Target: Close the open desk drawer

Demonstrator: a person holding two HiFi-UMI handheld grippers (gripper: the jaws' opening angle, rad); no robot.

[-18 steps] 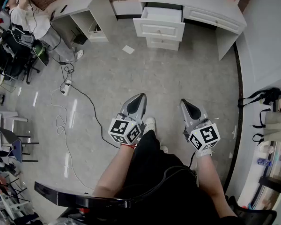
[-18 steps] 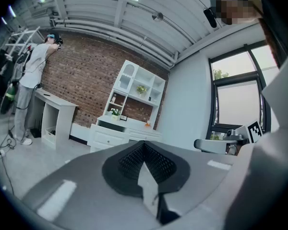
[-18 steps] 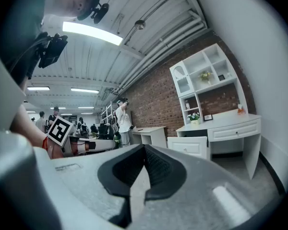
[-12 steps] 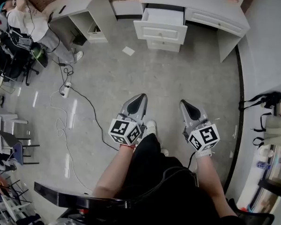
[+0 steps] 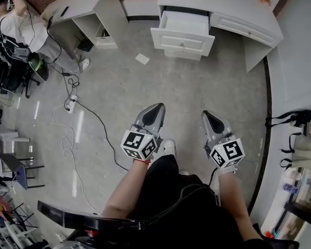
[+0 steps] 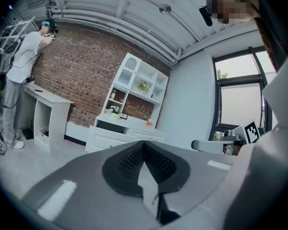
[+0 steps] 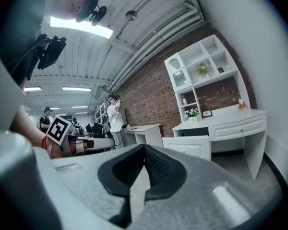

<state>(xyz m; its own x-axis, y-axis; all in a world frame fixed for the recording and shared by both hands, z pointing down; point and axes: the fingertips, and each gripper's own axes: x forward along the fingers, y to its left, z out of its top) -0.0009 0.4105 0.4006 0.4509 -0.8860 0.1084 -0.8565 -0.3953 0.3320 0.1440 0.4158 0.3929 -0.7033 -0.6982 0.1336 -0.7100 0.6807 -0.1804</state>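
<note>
Left gripper, right gripper: jaws clenched, nothing held, above floor. Drawer stands open at desk front, well apart.

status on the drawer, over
Left gripper and right gripper shut, empty, held low. Drawer open on the desk, far ahead. Cable off to the left, out of the path.

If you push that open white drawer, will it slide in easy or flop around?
The drawer looks like a stiff white box, so it probably won't bend. It sits straight in the desk, so it should slide in rather than tip. From above it seems empty, so it is likely light.
</note>
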